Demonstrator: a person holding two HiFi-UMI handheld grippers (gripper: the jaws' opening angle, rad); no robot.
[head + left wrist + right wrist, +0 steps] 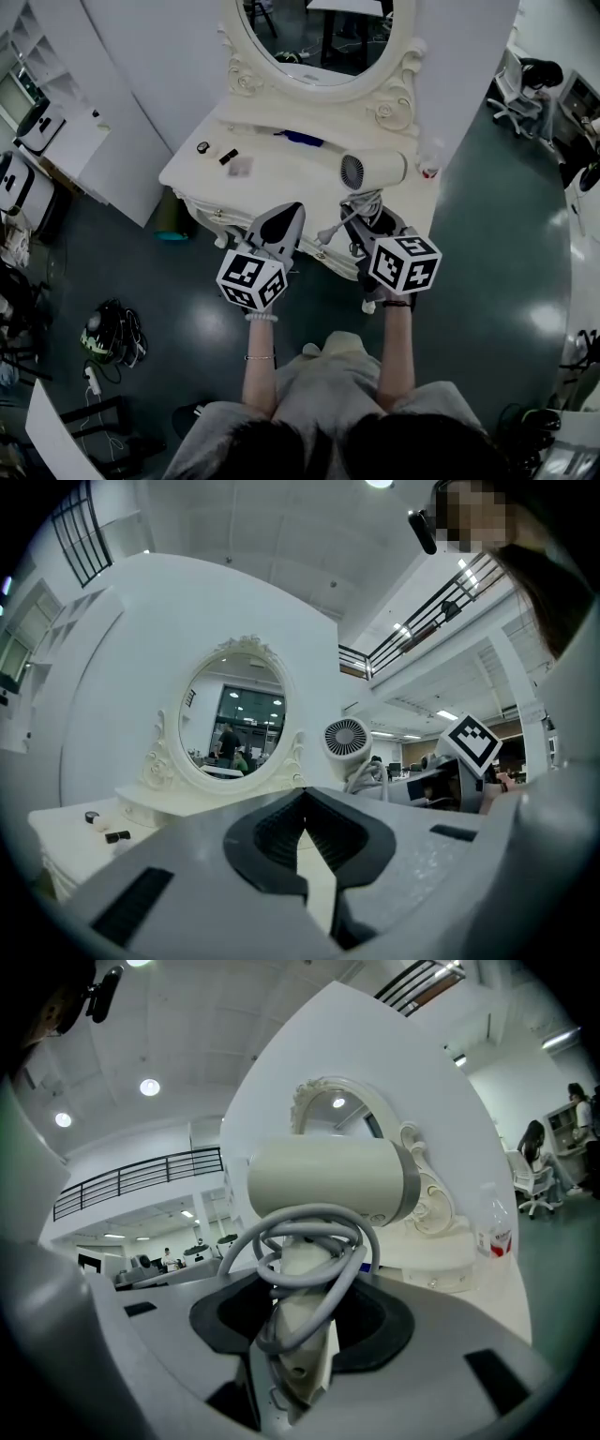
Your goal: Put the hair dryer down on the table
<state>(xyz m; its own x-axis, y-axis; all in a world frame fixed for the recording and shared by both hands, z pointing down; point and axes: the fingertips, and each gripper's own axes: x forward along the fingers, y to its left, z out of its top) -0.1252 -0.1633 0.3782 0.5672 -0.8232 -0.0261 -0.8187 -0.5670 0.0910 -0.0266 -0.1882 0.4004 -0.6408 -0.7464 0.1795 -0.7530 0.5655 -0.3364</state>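
Observation:
A cream hair dryer (pixel 372 171) hangs over the right front part of the white dressing table (pixel 272 173), barrel level, its grey cord looped around the handle. My right gripper (pixel 377 221) is shut on that handle; in the right gripper view the handle (pixel 302 1330) sits between the jaws with the barrel (pixel 328 1180) above them. My left gripper (pixel 292 212) hovers at the table's front edge, left of the dryer, shut and empty (pixel 305 808). The dryer's rear grille (pixel 346 738) shows in the left gripper view. Whether the dryer touches the table is hidden.
An oval mirror (pixel 323 37) stands at the table's back. Small items lie on the table's left: a round thing (pixel 202 147), a black piece (pixel 228 157), a blue object (pixel 302 138). A red-labelled bottle (pixel 429 165) stands at the right. Cables (pixel 112 333) lie on the floor.

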